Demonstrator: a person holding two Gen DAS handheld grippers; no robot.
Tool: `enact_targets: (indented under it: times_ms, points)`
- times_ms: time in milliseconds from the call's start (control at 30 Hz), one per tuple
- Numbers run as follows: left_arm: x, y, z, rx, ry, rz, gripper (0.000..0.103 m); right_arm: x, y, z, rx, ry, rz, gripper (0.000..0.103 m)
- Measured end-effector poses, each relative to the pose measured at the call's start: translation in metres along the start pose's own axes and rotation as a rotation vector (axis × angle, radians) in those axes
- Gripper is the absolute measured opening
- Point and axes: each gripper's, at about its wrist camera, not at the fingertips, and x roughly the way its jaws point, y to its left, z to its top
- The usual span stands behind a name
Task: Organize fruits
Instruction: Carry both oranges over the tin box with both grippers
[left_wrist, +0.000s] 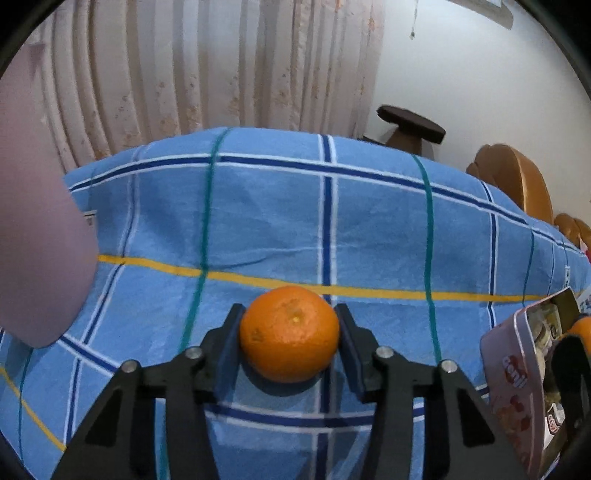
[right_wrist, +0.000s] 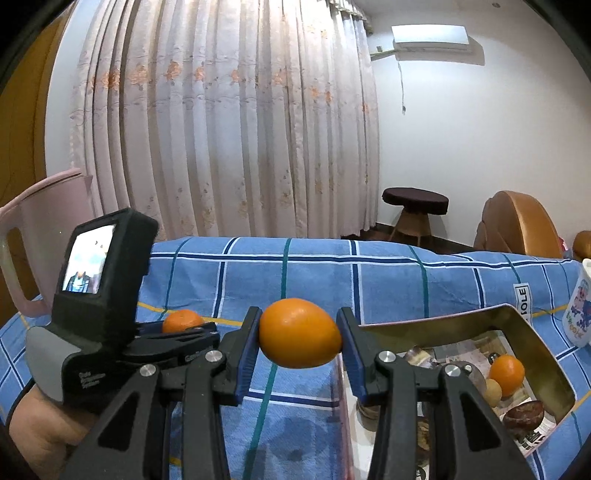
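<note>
My left gripper (left_wrist: 290, 325) is shut on an orange tangerine (left_wrist: 289, 333) that rests on the blue checked cloth (left_wrist: 332, 221). In the right wrist view the left gripper and its tangerine (right_wrist: 182, 320) show at the left. My right gripper (right_wrist: 299, 332) is shut on a smooth orange fruit (right_wrist: 300, 333) and holds it in the air above the cloth, just left of the metal tin (right_wrist: 532, 343). The tin holds an orange (right_wrist: 506, 373), a small pale fruit (right_wrist: 492, 393) and a brown fruit (right_wrist: 523, 415).
A pink jug (right_wrist: 44, 229) stands at the left on the cloth. A white printed cup (right_wrist: 581, 306) stands at the right edge. The tin's pink side (left_wrist: 513, 387) shows at the right of the left wrist view. A dark stool (right_wrist: 414, 206) and brown chairs stand behind.
</note>
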Motion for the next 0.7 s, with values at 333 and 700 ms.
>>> enact_targets:
  times_ms: [333, 700]
  points:
    - [-0.043, 0.032, -0.026, -0.046, -0.133, 0.133, 0.05, -0.005, 0.009, -0.004, -0.029, -0.013, 0.035, 0.044]
    - [-0.067, 0.04, -0.044, -0.065, -0.199, 0.171, 0.05, -0.021, 0.019, -0.012, -0.067, -0.022, 0.063, 0.044]
